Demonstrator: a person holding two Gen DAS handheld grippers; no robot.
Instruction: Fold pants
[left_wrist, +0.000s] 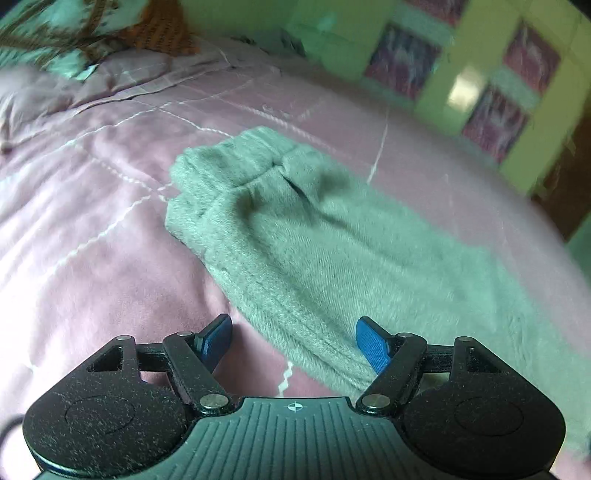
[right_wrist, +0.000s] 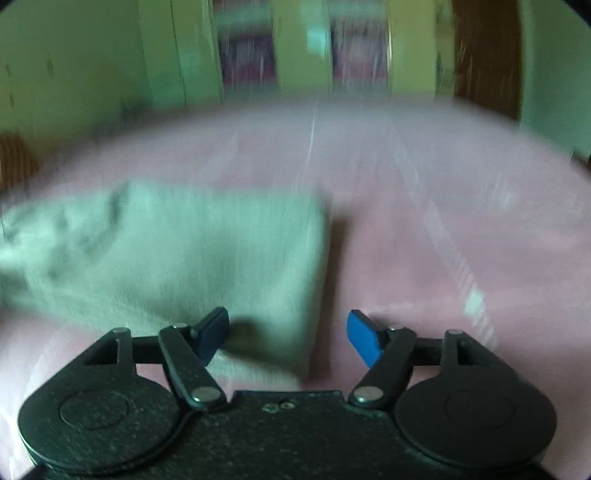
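Observation:
Grey-green fleece pants (left_wrist: 295, 229) lie folded on a pink quilted bedspread (left_wrist: 92, 229). In the left wrist view the elastic waistband end points to the far left and the cloth runs toward the near right. My left gripper (left_wrist: 293, 343) stands open just above the near edge of the pants, its blue pads apart and nothing pinched. In the blurred right wrist view the pants (right_wrist: 192, 258) show a straight folded edge on the right. My right gripper (right_wrist: 288, 338) is open over the near corner of that fold, pads clear of the cloth.
A patterned pillow (left_wrist: 66, 33) and rumpled bedding lie at the far left of the bed. Beyond the bed stand a yellow-green wall and a window frame (left_wrist: 461, 66). A brown wooden door (right_wrist: 480, 55) shows at the far right. Bare bedspread (right_wrist: 443, 240) stretches right of the pants.

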